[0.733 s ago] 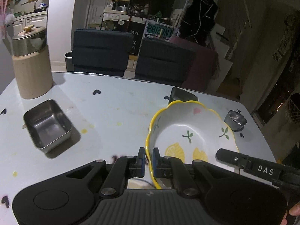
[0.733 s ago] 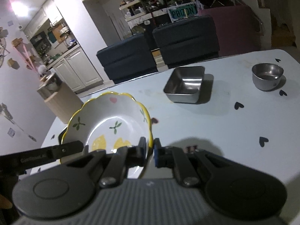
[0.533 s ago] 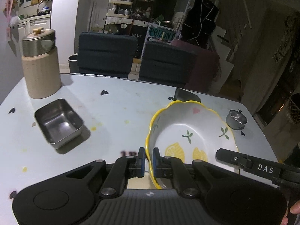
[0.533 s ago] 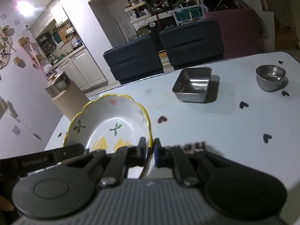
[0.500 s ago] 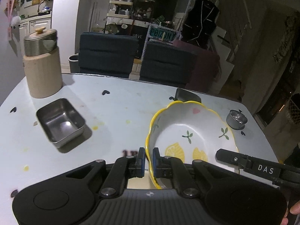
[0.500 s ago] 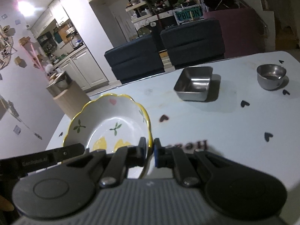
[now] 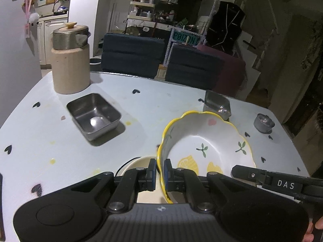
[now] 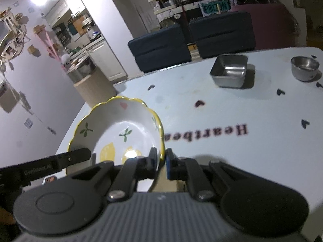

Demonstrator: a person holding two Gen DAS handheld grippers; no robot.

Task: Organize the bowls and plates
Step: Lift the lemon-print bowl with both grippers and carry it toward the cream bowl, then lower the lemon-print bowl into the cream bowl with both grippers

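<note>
A white bowl with a scalloped yellow rim and lemon print (image 7: 203,141) is held by both grippers, off the pale blue table (image 7: 153,109). My left gripper (image 7: 160,173) is shut on its near left rim. My right gripper (image 8: 161,161) is shut on the opposite rim of the bowl (image 8: 121,129). The right gripper's finger (image 7: 270,179) shows at the lower right of the left wrist view. The left gripper's finger (image 8: 52,164) shows at the lower left of the right wrist view. A cream round dish (image 7: 135,163) lies partly hidden under the left gripper.
A steel rectangular tray (image 7: 93,116) sits left of the bowl, a second one (image 7: 217,103) behind it, and a small round steel bowl (image 7: 263,123) at the far right. A beige canister with a steel lid (image 7: 69,60) stands at the far left. Dark chairs (image 7: 131,54) line the far edge.
Both grippers have carried the bowl back and to the left over the table. The cream dish has come into view under the left gripper, and the printed lettering has appeared in the right view.
</note>
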